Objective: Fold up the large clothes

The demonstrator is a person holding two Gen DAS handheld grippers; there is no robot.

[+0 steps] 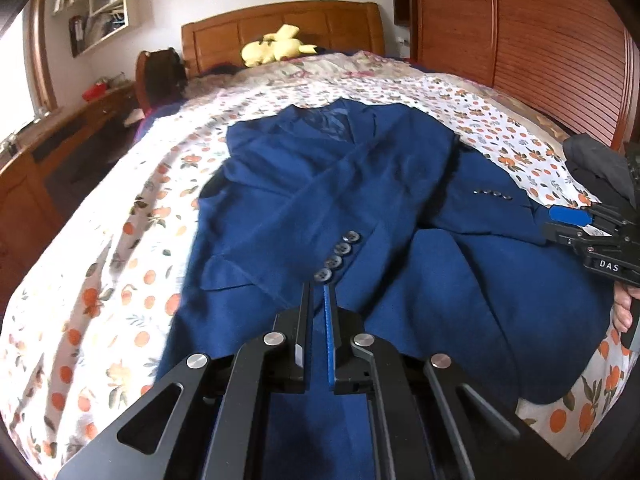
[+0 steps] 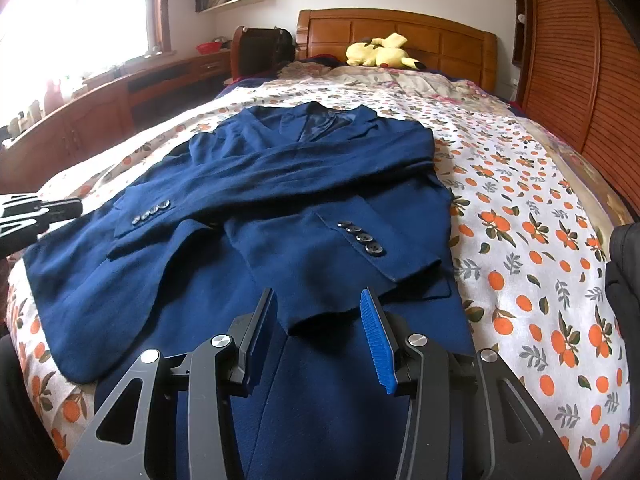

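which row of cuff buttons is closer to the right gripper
The row on the sleeve cuff just ahead of the right gripper, towards the jacket's right side. The other button row lies further left, by the left gripper.

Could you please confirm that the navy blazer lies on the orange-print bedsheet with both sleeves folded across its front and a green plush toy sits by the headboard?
Only the colour is wrong: the plush toy by the headboard is yellow, as the right wrist view shows. The navy blazer does lie on the orange-print bedsheet, sleeves folded across.

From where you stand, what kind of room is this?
Most likely a home bedroom: a dark blue suit jacket lies on a bed with an orange-print floral sheet, backed by a carved wooden headboard, with a yellow plush toy beside it.
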